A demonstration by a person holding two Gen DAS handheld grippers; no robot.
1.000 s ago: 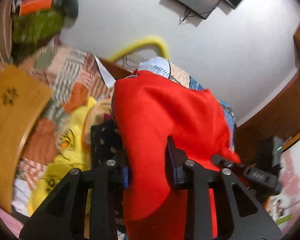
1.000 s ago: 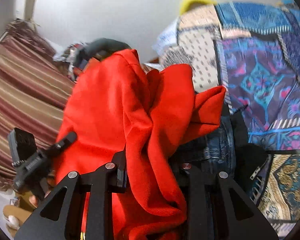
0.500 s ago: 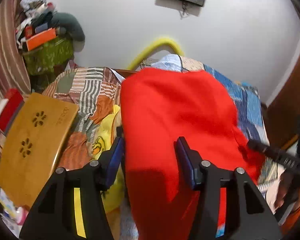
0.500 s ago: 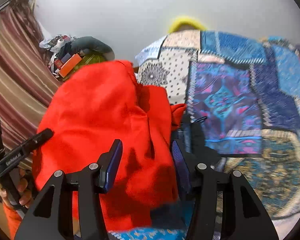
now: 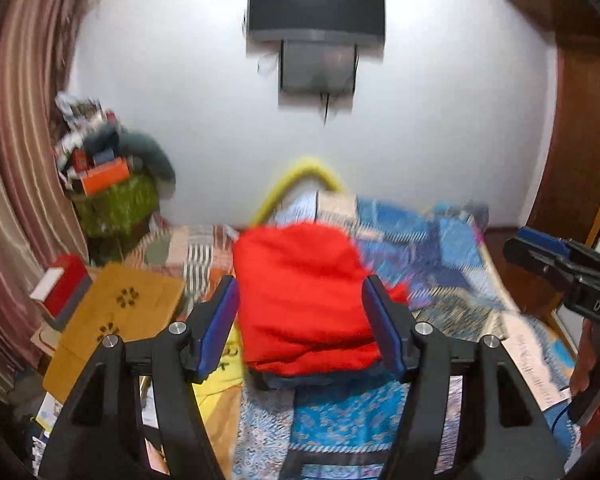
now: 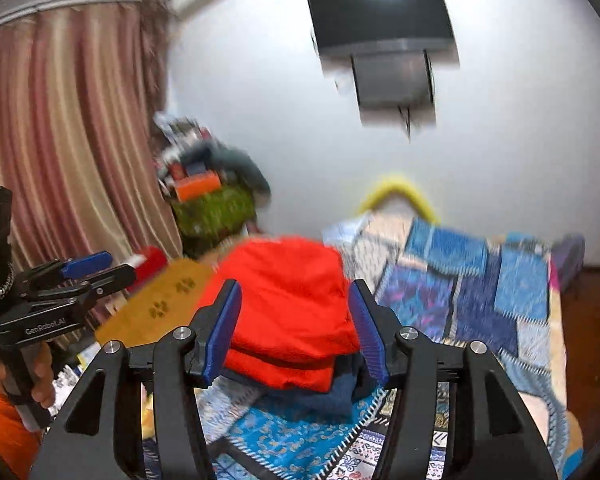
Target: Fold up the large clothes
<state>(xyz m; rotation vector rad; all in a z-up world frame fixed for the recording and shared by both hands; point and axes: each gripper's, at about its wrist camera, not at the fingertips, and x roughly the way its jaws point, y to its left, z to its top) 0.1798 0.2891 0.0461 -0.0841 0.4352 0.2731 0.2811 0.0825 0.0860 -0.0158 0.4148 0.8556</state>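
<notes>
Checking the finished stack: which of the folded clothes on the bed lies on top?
The bright red folded garment lies on top; the dark navy folded garment sits beneath it, showing only along its front edge.

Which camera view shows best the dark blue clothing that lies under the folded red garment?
The right wrist view: the dark blue clothing sticks out clearly below the folded red garment. The left wrist view shows only a thin dark strip of it under the red garment's near edge.
</notes>
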